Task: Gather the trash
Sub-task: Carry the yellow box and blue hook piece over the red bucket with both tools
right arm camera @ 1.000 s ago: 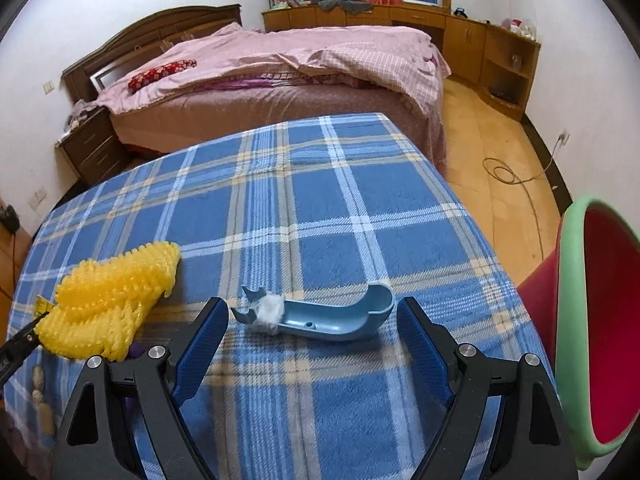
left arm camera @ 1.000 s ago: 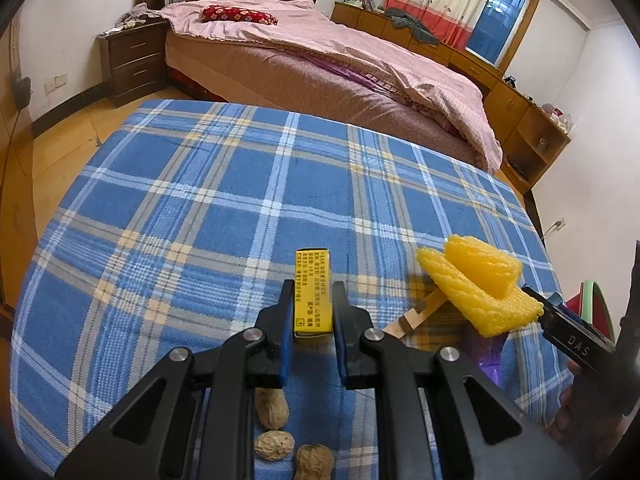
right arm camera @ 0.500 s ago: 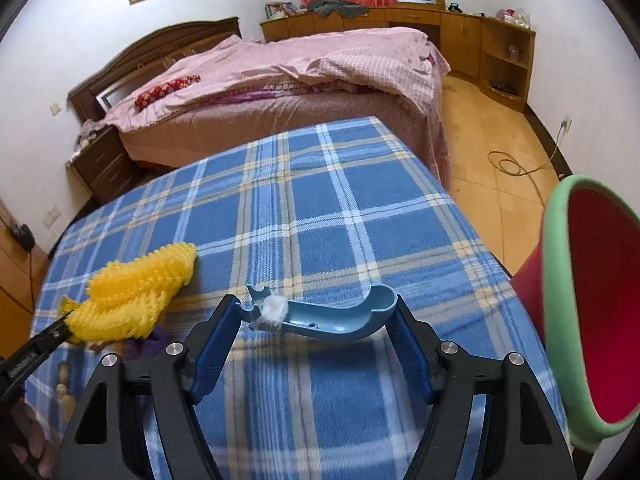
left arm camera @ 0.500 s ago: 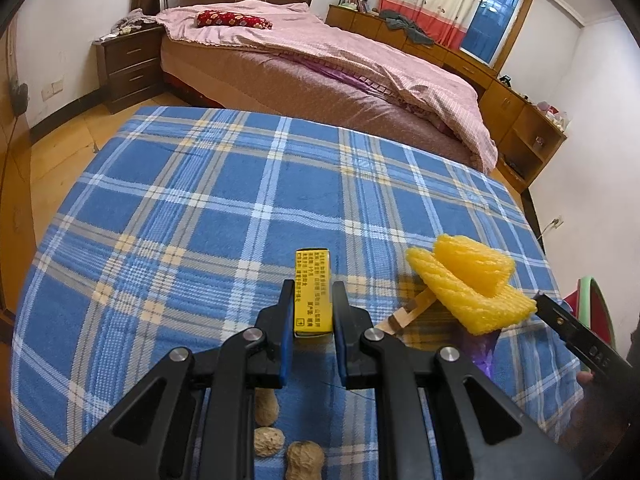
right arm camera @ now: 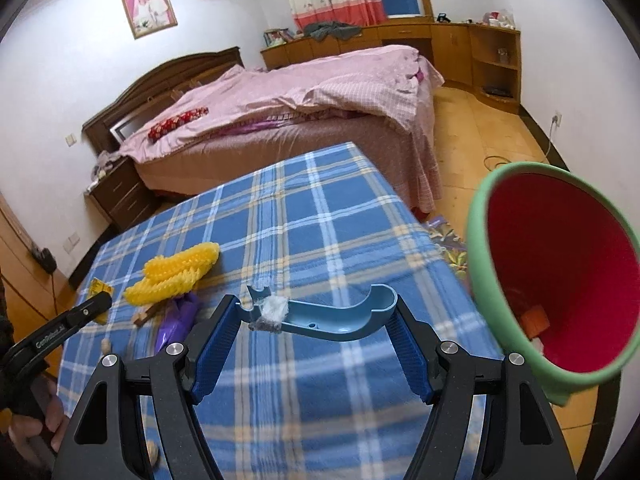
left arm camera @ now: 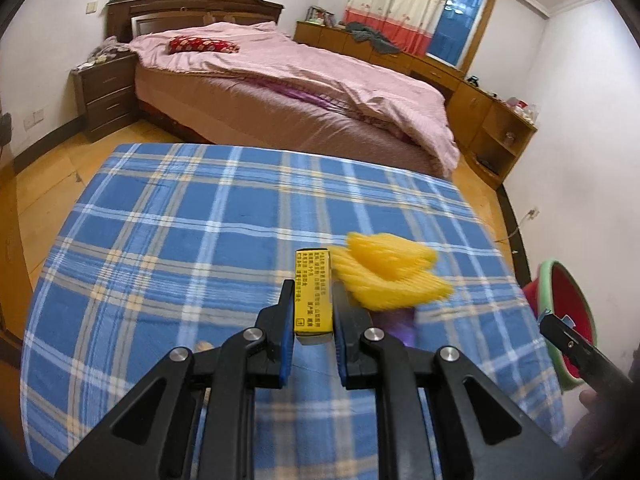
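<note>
While the counter [left arm camera: 168, 248] under its blue plaid cloth fills both views, a bed [left arm camera: 288, 92] with pink covers stands behind it. Red bin [right arm camera: 560, 280] with green rim, tilted, mouth toward the right wrist camera, just beside the counter's right edge; scraps lie inside. Right tool [right arm camera: 316, 332] held above the cloth, close to the bin; it pinches a blue plastic scoop-shaped piece [right arm camera: 336, 316] end to end, one fingertip on each end, with a white wad stuck on the piece's left part. Left tool [left arm camera: 313, 312] pressed tight on a yellow box [left arm camera: 313, 296], printed face up, held clear of the cloth. Yellow foam netting [right arm camera: 176, 276] lies on the counter's left part, atop a purple wrapper [right arm camera: 178, 316]; a wooden clip [right arm camera: 146, 317] rests just beside. Peanuts [right arm camera: 152, 450] lie near the front edge.
</note>
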